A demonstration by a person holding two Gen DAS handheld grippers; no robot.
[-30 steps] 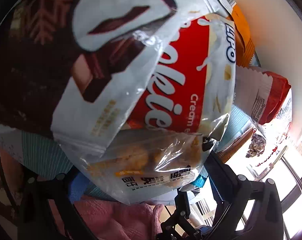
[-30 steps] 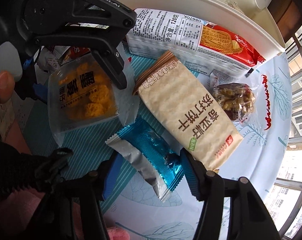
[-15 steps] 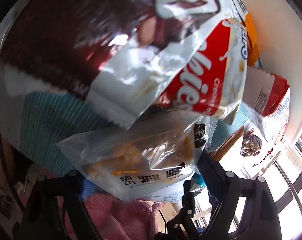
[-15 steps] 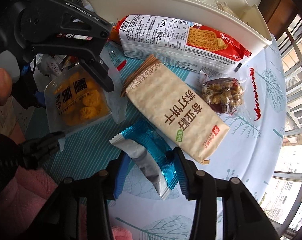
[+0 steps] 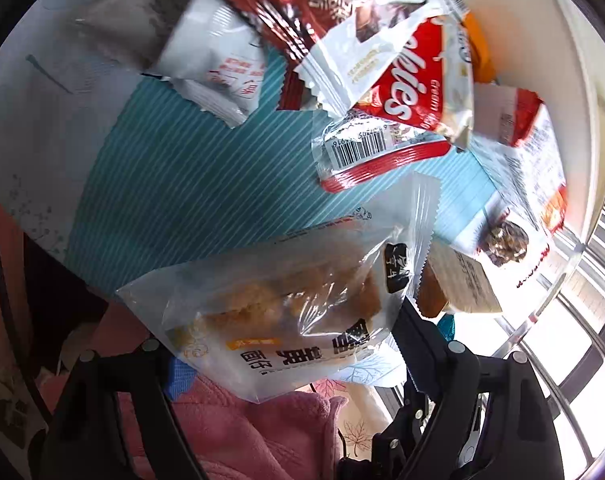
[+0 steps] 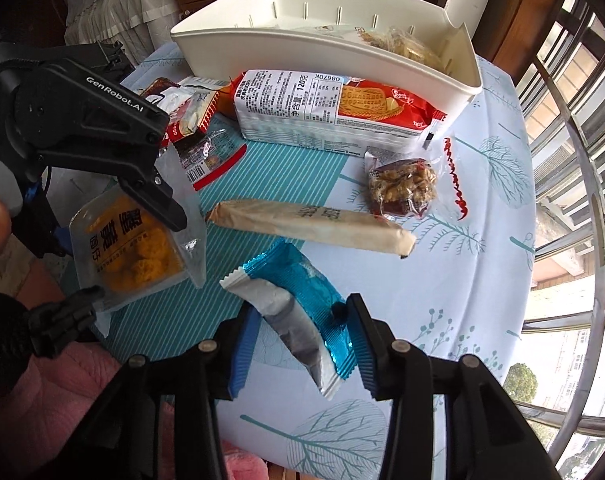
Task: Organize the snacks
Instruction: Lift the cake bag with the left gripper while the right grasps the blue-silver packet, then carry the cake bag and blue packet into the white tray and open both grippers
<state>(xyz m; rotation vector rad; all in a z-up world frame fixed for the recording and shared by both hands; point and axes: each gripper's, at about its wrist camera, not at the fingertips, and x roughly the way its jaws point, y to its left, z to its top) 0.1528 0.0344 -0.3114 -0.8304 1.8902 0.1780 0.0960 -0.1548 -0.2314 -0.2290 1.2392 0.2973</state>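
Observation:
My left gripper [image 5: 290, 340] is shut on a clear packet of yellow snack pieces [image 5: 286, 312], held above the striped teal mat. The right wrist view shows the same left gripper [image 6: 126, 256] and clear packet [image 6: 130, 248] at the left, off the table. My right gripper [image 6: 300, 316] is shut on a blue-and-silver packet [image 6: 298, 320], its blue pads [image 6: 242, 340] pressing both long edges. A white bin [image 6: 342, 64] stands at the back with a few snacks in its right end.
A red-and-white biscuit pack [image 6: 334, 112] lies in front of the bin. A long beige packet [image 6: 310, 224] and a walnut-date packet [image 6: 402, 184] lie mid-table. Red and brown wrappers [image 5: 414, 92] pile at the left. The round table's edge and a window railing [image 6: 562, 160] are on the right.
Both grippers closed on their packets and rose from the table with them. The beige packet now shows its narrow side.

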